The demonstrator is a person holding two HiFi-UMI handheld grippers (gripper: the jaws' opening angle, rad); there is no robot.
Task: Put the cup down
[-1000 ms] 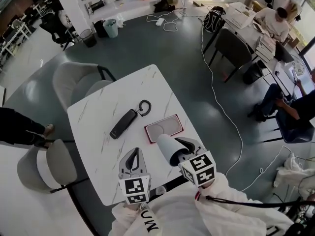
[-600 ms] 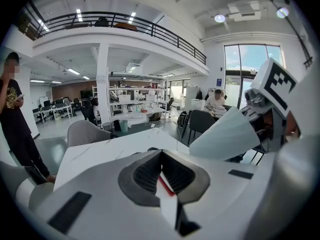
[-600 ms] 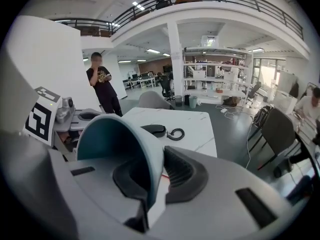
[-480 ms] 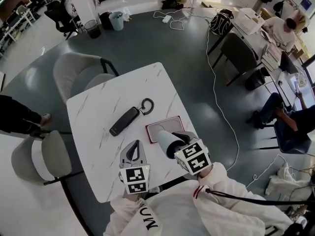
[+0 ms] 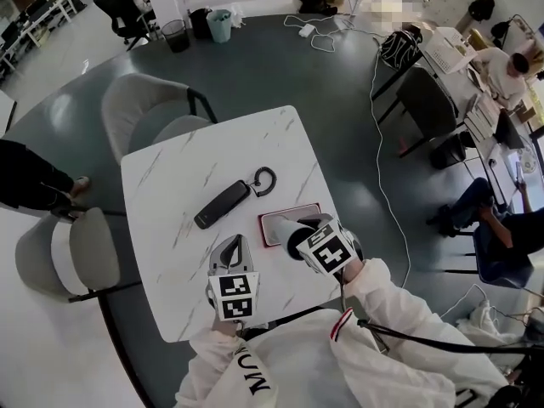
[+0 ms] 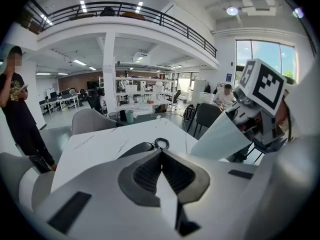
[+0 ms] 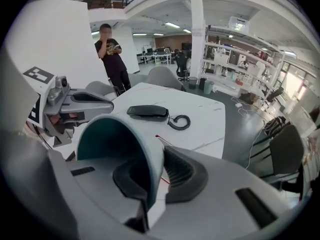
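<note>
Pinching the pale-blue, teal-lined tapered cup (image 7: 134, 143) by its wall between the jaws of the right gripper (image 7: 154, 171), sinking lower than a second ago, over the red-edged rectangular tray (image 5: 289, 213) just beyond the tips. Holding the left gripper (image 6: 161, 156) closed, empty, alongside.

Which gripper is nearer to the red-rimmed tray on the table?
Right. The right gripper, shut on the cup, is over the red-rimmed tray's near edge. The left gripper, shut and empty, is off to the tray's left over the table.
</note>
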